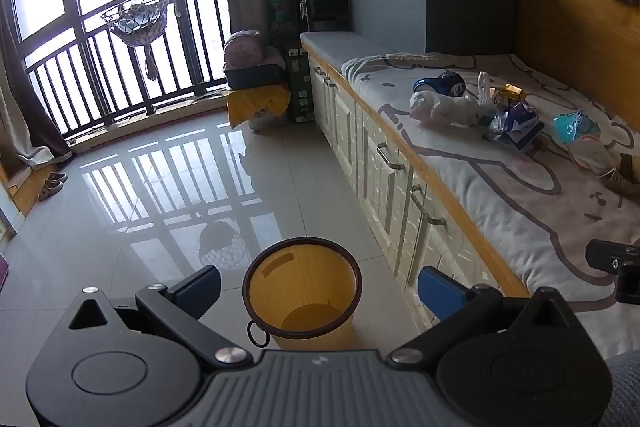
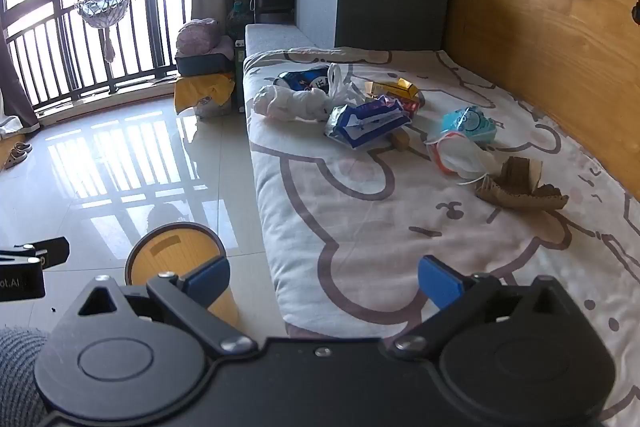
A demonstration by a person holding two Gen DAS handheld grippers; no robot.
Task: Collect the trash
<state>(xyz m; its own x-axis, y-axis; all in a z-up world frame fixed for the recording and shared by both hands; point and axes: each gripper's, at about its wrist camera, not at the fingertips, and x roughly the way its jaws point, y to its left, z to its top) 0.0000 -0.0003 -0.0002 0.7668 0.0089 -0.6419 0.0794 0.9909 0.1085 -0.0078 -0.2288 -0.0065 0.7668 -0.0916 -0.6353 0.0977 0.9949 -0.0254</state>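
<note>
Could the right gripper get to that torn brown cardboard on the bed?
Probably yes: the right gripper is open, and only bare blanket lies between it and the cardboard, which sits apart from the other trash.

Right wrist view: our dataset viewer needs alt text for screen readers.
Open right gripper hovers over a cartoon-print blanket strewn with trash: white plastic bag, blue wrapper, torn brown cardboard. Yellow wastebasket stands on the floor, left.

Scattered wrappers point(image 2: 366, 121), crumpled bag point(image 2: 294, 103), cardboard scrap point(image 2: 520, 187) on bedspread; upright yellow bin point(image 1: 302, 291) on floor.

Both wrist views face the window, sharing bin point(image 1: 302, 293) and bed point(image 2: 360, 227).
</note>
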